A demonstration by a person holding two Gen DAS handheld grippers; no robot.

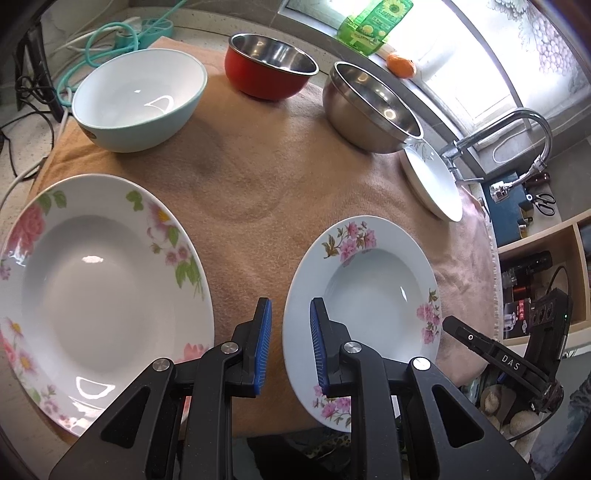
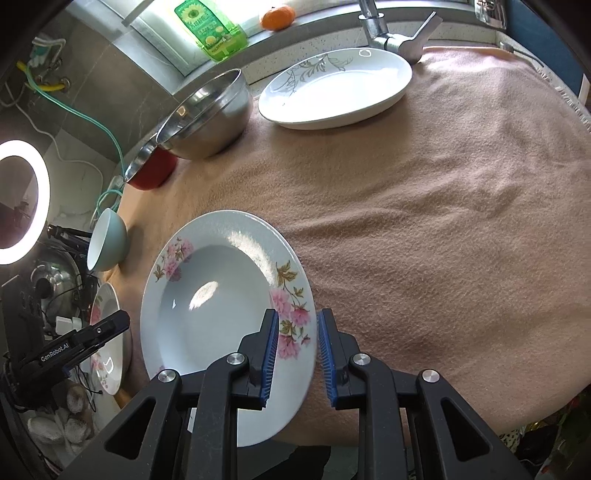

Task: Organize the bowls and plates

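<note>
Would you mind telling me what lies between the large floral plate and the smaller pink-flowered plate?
Only bare tan cloth, plus the left gripper hovering over that gap with jaws open, as the left wrist view shows.

Three plates (image 1: 92,280) (image 1: 365,295) (image 1: 432,184), three bowls (image 1: 140,99) (image 1: 271,66) (image 1: 373,107), one orange (image 1: 400,64), one green bottle (image 1: 376,26)

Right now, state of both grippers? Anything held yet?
Left gripper: open, straddling the left rim of the small floral plate, nothing held.
Right gripper: open, straddling the same plate's right rim, not yet clamped.
</note>
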